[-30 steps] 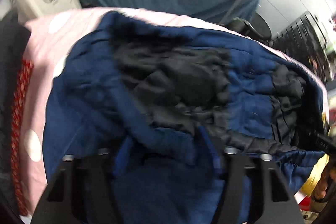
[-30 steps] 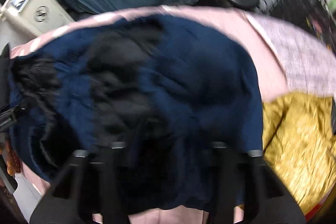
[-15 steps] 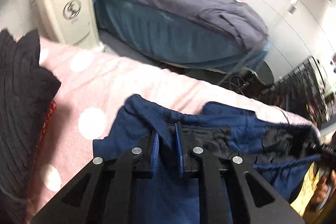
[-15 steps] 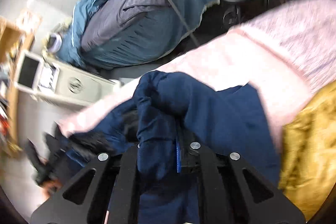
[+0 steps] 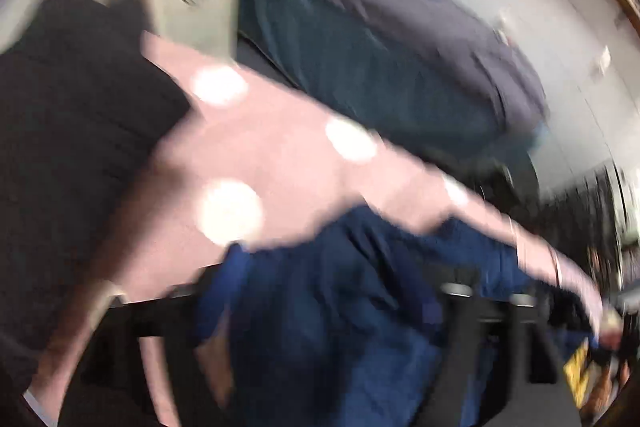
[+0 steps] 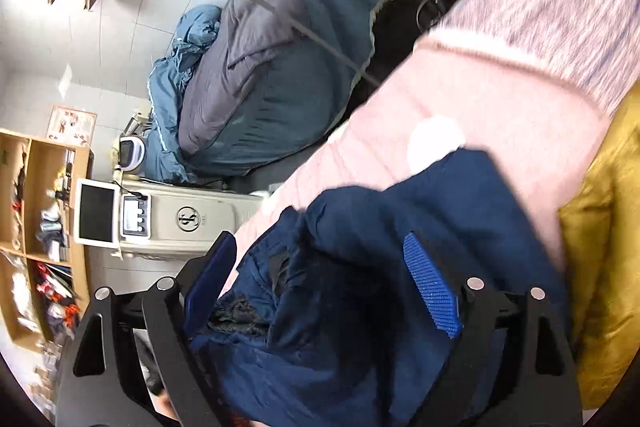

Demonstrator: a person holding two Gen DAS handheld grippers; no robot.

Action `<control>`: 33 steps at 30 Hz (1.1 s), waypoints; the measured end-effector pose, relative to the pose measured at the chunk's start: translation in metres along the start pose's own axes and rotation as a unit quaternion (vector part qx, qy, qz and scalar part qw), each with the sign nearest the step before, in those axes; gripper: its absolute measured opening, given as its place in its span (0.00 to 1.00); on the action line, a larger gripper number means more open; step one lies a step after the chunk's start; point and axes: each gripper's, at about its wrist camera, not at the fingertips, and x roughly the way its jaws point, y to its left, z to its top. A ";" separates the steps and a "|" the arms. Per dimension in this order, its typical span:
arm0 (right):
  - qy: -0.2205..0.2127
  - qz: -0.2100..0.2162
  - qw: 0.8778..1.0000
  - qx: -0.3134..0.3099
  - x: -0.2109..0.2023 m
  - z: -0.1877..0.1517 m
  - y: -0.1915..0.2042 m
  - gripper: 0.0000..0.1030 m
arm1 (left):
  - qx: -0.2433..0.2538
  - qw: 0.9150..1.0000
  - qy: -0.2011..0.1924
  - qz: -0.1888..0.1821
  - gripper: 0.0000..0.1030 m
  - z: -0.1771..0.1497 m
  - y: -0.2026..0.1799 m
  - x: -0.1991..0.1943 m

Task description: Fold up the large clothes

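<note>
A navy blue padded jacket (image 6: pixel 380 267) with black lining lies bunched on a pink spotted bedspread (image 6: pixel 460 99). In the right wrist view my right gripper (image 6: pixel 320 279) is open, its blue-padded fingers (image 6: pixel 432 287) spread wide on either side of the jacket's raised fold. The left wrist view is badly blurred. The jacket (image 5: pixel 340 307) fills its lower middle, and my left gripper (image 5: pixel 332 291) looks open, with the dark fingers (image 5: pixel 464 307) set wide apart around the cloth. The bedspread (image 5: pixel 280 155) runs behind it.
A black garment (image 5: pixel 72 131) lies at the left of the bed. A yellow garment (image 6: pixel 600 247) lies at the right. A cream heater (image 6: pixel 180 219) and a second bed with blue and grey bedding (image 6: pixel 260 47) stand beyond. Wooden shelves (image 6: pixel 40 227) line the wall.
Both grippers were shut on the jacket's edge half a second ago and have opened, letting the cloth go. The left gripper is moving fast, blurring its view.
</note>
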 end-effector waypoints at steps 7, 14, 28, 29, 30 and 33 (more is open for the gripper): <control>0.017 -0.077 0.973 -0.216 0.001 -0.087 0.042 0.83 | 0.085 0.996 -0.006 -0.008 0.80 -0.047 -0.023 -0.033; 0.097 -0.158 0.902 -0.390 0.041 -0.200 0.046 0.83 | 0.306 0.949 0.071 -0.021 0.84 -0.184 -0.086 -0.025; 0.117 -0.213 0.895 -0.374 0.123 -0.139 0.036 0.89 | 0.126 0.976 0.168 -0.063 0.94 -0.108 -0.045 0.075; 0.126 -0.208 0.904 -0.351 0.129 -0.132 0.030 0.90 | 0.129 0.974 0.178 -0.060 0.94 -0.107 -0.047 0.082; 0.136 -0.206 0.910 -0.334 0.136 -0.128 0.024 0.92 | 0.143 0.971 0.182 -0.054 0.94 -0.110 -0.051 0.085; 0.135 -0.231 0.895 -0.356 0.157 -0.142 0.015 0.95 | 0.222 0.958 0.179 -0.018 0.94 -0.127 -0.069 0.094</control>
